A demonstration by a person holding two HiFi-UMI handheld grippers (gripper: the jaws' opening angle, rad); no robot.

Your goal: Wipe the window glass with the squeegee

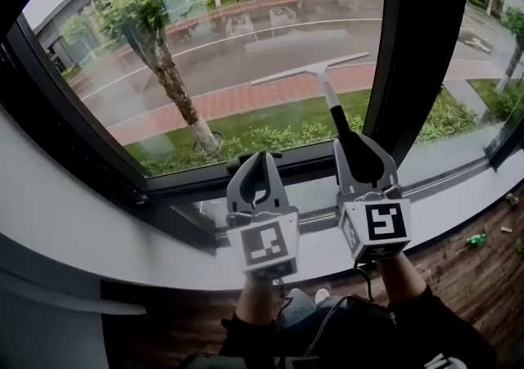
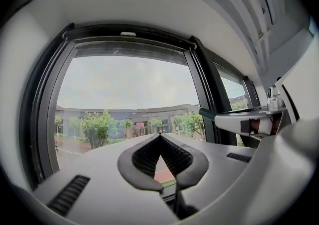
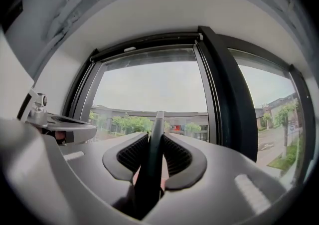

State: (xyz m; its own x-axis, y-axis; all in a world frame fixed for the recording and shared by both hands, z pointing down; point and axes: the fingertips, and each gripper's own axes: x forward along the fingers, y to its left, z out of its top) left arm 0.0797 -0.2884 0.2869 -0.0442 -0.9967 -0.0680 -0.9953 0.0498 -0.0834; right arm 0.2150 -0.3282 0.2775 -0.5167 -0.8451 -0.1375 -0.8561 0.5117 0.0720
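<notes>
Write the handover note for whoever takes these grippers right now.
Left gripper: jaws shut, empty, held low beside the right one.
Right gripper: jaws shut on the squeegee handle; blade up at the middle of the window glass, slanted.
Done: squeegee in hand and at the pane. How much is already wiped cannot be told.
Left: draw the blade across the glass.

Outside, a tree [image 1: 168,73] leans over a grey road [image 1: 270,52], with a red brick path [image 1: 246,97] and a strip of grass [image 1: 270,122] edged by low shrubs [image 1: 270,140] nearer in. A long building [image 2: 124,114] stands across the road. Indoors, a white sill [image 1: 98,236] curves above a wooden floor [image 1: 475,277], where a small green thing [image 1: 476,239] lies.
</notes>
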